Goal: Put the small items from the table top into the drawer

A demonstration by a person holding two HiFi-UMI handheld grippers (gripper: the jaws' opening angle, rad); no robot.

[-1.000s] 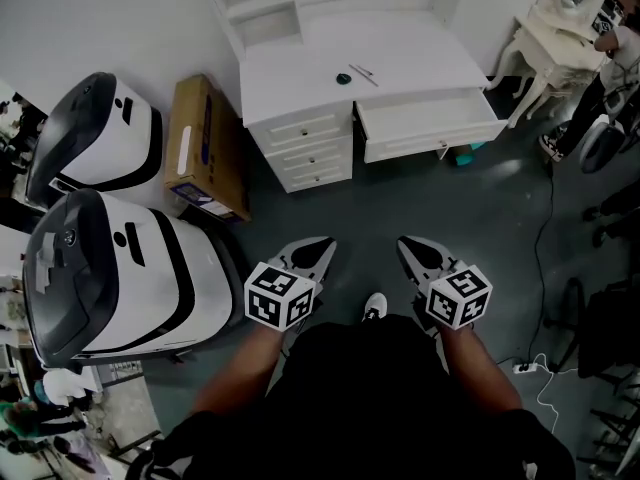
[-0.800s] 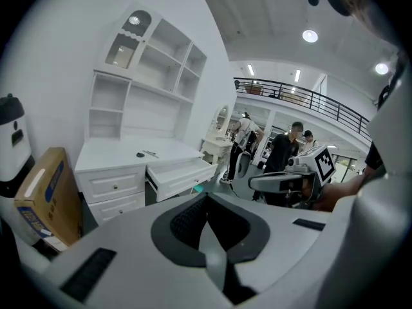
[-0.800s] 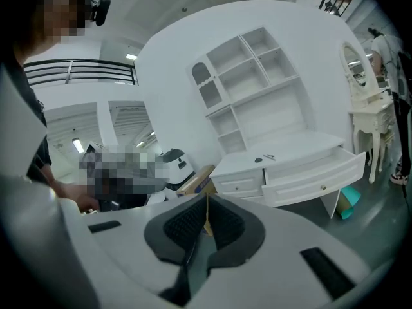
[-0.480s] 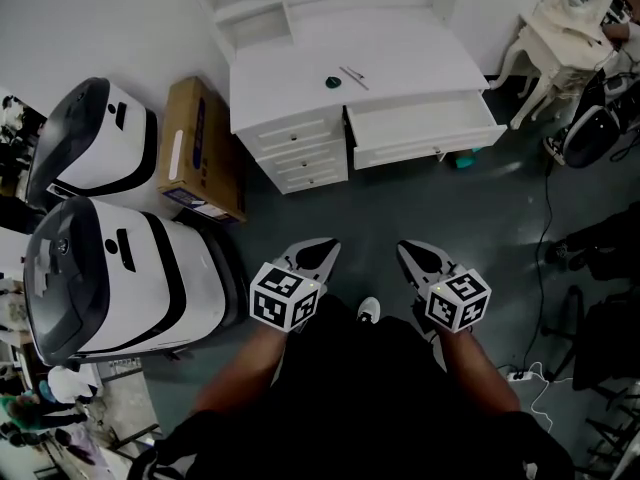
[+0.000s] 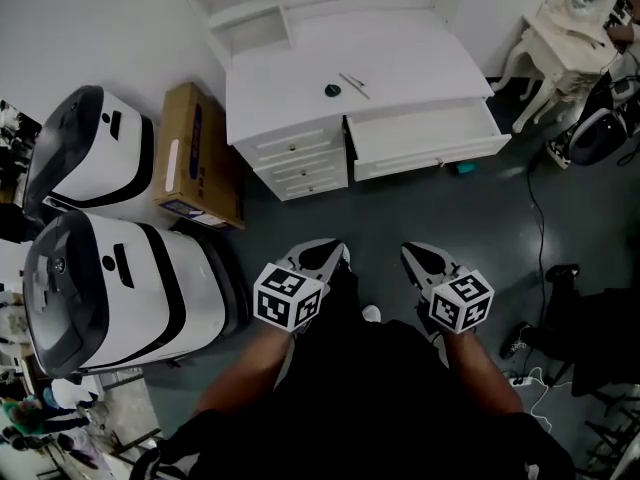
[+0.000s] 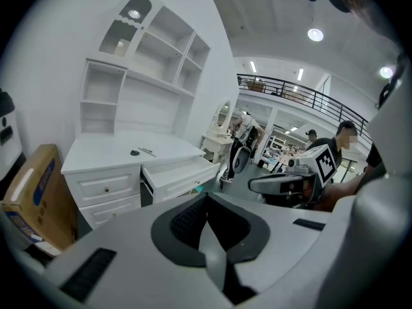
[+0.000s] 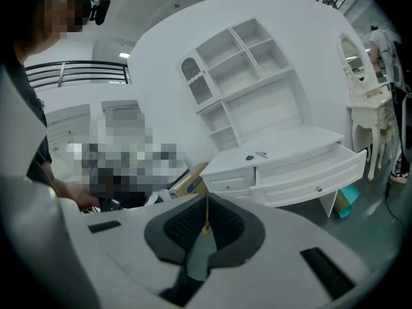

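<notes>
Flanking desk (image 5: 400, 58): cardboard box (image 5: 195, 158)

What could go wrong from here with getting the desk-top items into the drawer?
1. The thin stick lies flat on the desk, so jaws may slip off it.
2. It lies close to the round item; reaching for one could knock the other.
3. The open drawer juts out toward the person and could be bumped.
The left gripper and right gripper are shut, so they must open first.

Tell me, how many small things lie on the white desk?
2: a dark round item in the middle of the desk, and a thin stick just right of it. The shelves may hide more.
</notes>
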